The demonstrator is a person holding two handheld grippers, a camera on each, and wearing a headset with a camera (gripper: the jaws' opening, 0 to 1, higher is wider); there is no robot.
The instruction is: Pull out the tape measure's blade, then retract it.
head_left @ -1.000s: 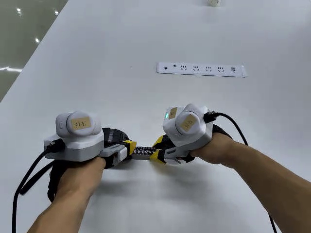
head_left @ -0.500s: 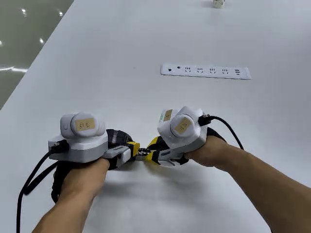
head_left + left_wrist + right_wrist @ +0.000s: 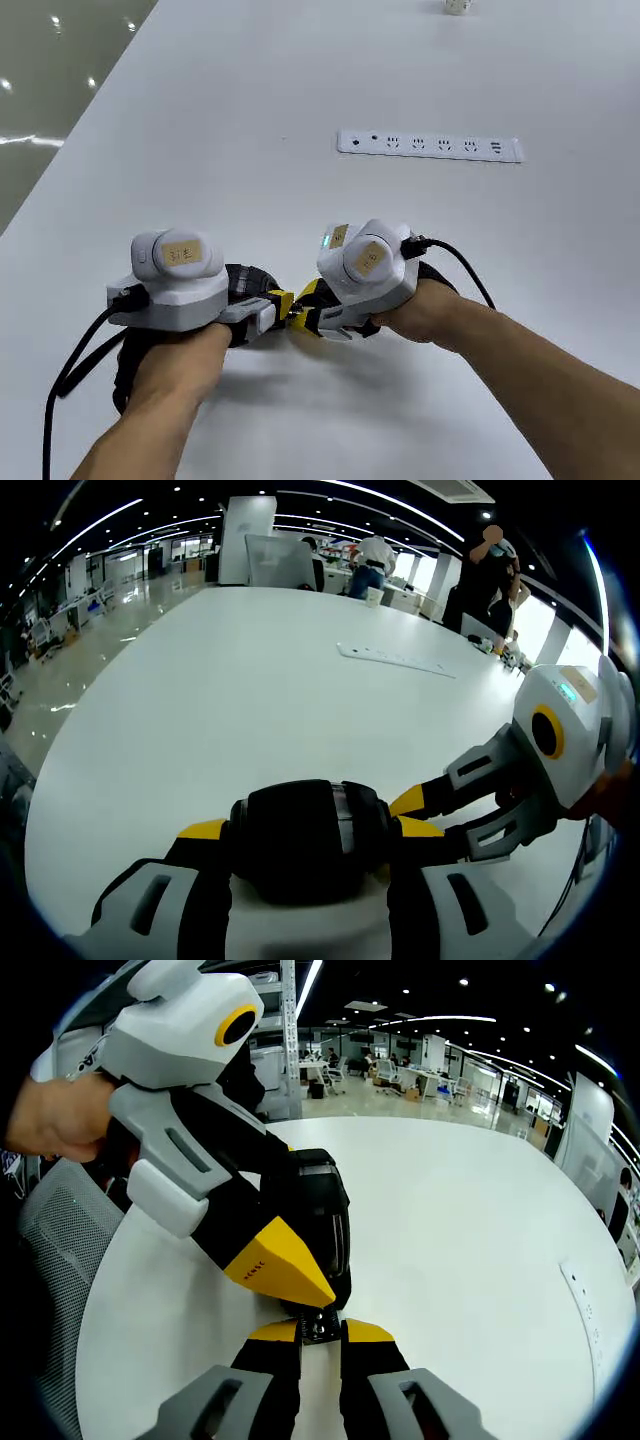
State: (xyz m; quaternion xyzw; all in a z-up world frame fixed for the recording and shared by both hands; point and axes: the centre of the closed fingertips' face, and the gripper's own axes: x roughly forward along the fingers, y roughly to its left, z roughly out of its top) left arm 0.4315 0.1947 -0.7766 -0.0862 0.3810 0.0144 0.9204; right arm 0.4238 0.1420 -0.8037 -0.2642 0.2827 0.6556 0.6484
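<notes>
Tape measure (image 3: 250,283) lies at the lower middle of the head view, a black case held just above the white table (image 3: 400,80). My left gripper (image 3: 272,308) has its yellow-tipped jaws clamped on the case's two flanks. In the left gripper view the case bulges up between them at the bottom centre.

Its long axis runs left to right across the head view, with the case's mouth facing the right of the frame. From that mouth a very short stub of blade (image 3: 320,1328) reaches my right gripper (image 3: 320,1334). In the right gripper view those jaws stand almost closed at the bottom centre, pinching the dark end of the blade. The case sits just above them, touching the yellow tip of my left gripper. The two grippers are nearly nose to nose, and a black cable (image 3: 455,265) trails off the right one.

The table is wide, plain and matte white. A white power strip (image 3: 430,146) lies flat in the upper right of the head view, well apart from my hands. A small white object (image 3: 457,6) sits at the top edge. A glossy grey floor (image 3: 50,60) shows in the upper left. The gripper views take in an open office with strip lights overhead and people standing past the far end of the table.
</notes>
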